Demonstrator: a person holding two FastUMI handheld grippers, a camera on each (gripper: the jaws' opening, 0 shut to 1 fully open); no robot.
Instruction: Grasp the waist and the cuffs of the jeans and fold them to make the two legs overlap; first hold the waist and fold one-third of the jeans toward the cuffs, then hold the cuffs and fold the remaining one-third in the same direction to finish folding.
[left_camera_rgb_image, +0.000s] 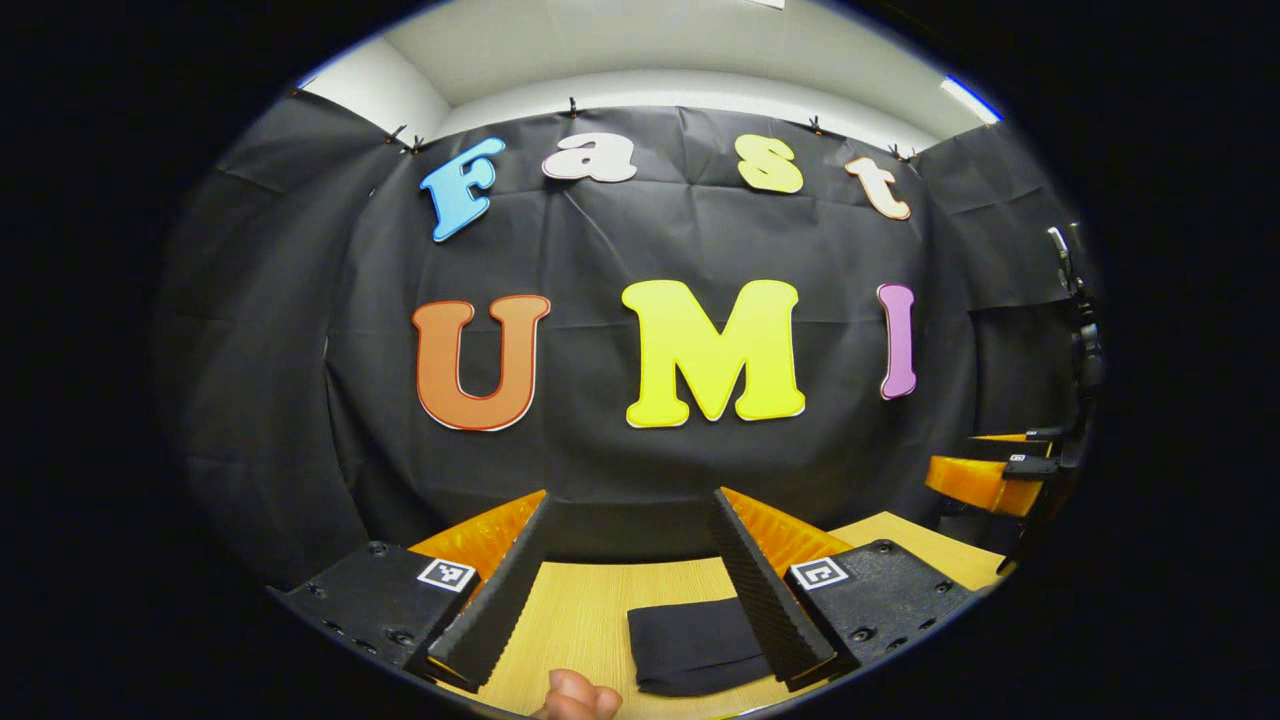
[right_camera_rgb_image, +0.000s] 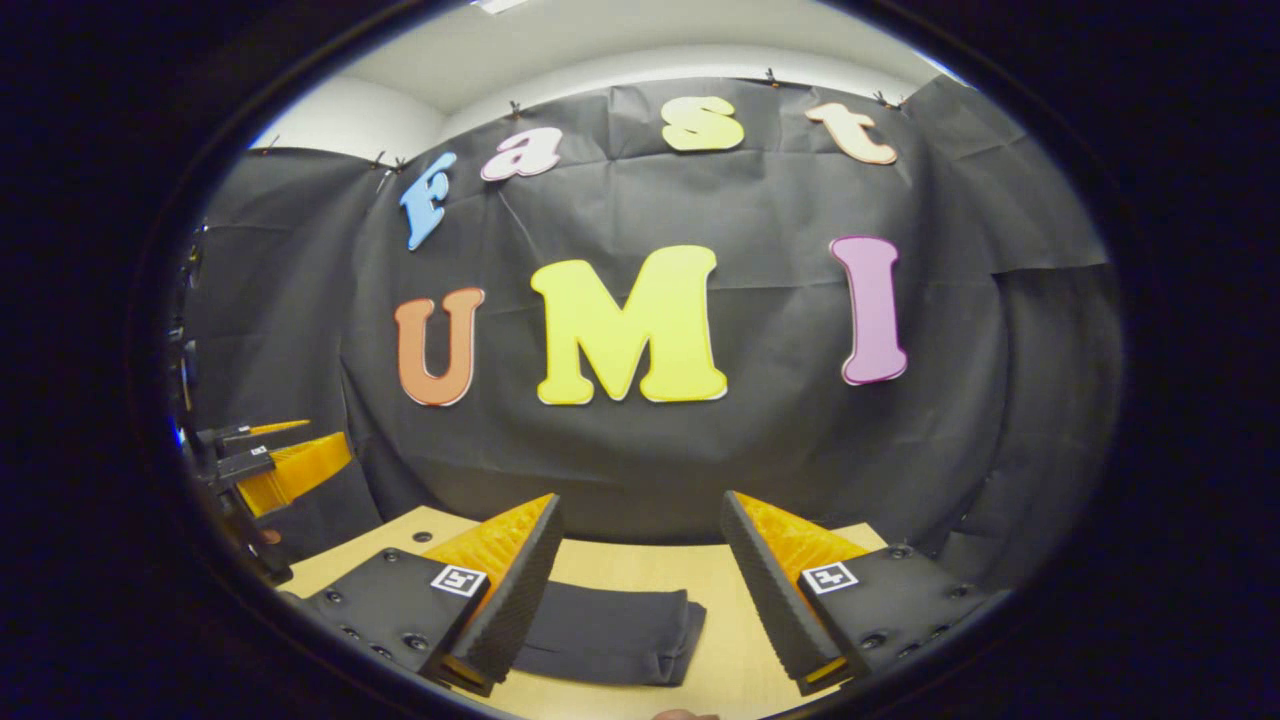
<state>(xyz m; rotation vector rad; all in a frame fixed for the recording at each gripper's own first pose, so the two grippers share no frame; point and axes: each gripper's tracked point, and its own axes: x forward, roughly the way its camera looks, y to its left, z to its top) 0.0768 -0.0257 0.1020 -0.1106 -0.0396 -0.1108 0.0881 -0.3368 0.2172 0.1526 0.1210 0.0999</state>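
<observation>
Wooden table (right_camera_rgb_image: 640, 565) carries folded jeans (right_camera_rgb_image: 610, 632); left hand-held gripper (left_camera_rgb_image: 632, 580) and right hand-held gripper (right_camera_rgb_image: 640, 590) wide open, empty.

No words or numbers can be read on the things here. The left gripper (left_camera_rgb_image: 632, 495) has a small square white sticker with black blocky marks (left_camera_rgb_image: 446, 574) on each side. The right gripper (right_camera_rgb_image: 641, 497) has two square white stickers of the same kind (right_camera_rgb_image: 458, 580). The marks are patterns, not letters.
</observation>
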